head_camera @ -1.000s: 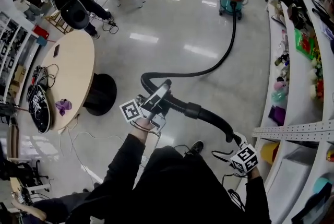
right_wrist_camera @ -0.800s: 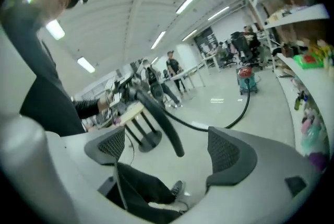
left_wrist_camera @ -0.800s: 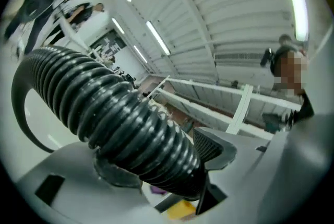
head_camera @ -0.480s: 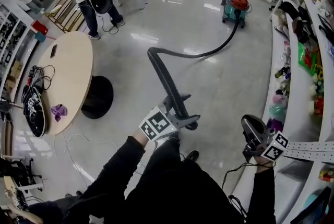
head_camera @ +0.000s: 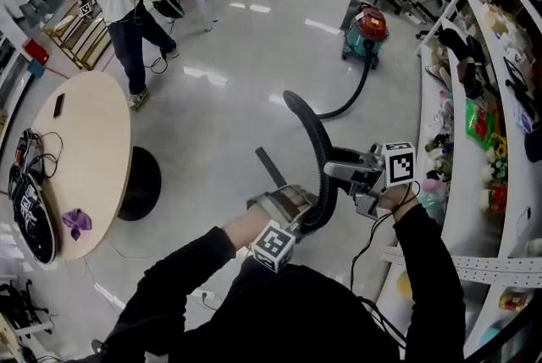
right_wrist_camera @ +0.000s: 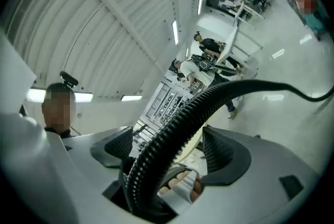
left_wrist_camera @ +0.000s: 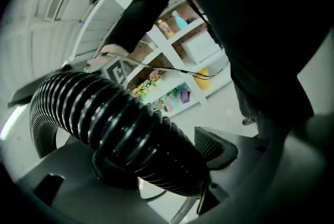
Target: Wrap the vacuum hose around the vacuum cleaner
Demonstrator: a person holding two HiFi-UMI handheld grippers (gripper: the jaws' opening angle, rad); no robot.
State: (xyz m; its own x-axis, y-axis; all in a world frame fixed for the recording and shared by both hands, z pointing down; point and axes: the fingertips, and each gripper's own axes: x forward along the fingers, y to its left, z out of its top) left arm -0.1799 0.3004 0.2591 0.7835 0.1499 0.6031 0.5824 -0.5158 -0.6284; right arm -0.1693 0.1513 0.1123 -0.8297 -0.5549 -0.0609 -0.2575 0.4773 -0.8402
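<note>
Hose: the hose (head_camera: 315, 141) rose in a tall arch in front of the person, then trailed across the floor (head_camera: 237, 99) to the vacuum (head_camera: 370, 23), well apart near the shelves (head_camera: 474, 82).
Left gripper: the left gripper (head_camera: 298, 209) clamped the hose low down, its ribs pressed against the fingers (left_wrist_camera: 214, 145).
Right gripper: the right gripper (head_camera: 334, 173) had just been opening. The hose ran between its fingers (right_wrist_camera: 222, 152) but neither touched it (nothing held there, folks).
Slip risk: one grip alone carried a springy arch, so it could have twisted free or whipped sideways.
Drag risk: hauling in slack might have rolled or tipped the vacuum.
Snag risk: the right gripper's cable (head_camera: 362, 244) hung near the hose and could have tangled.
</note>
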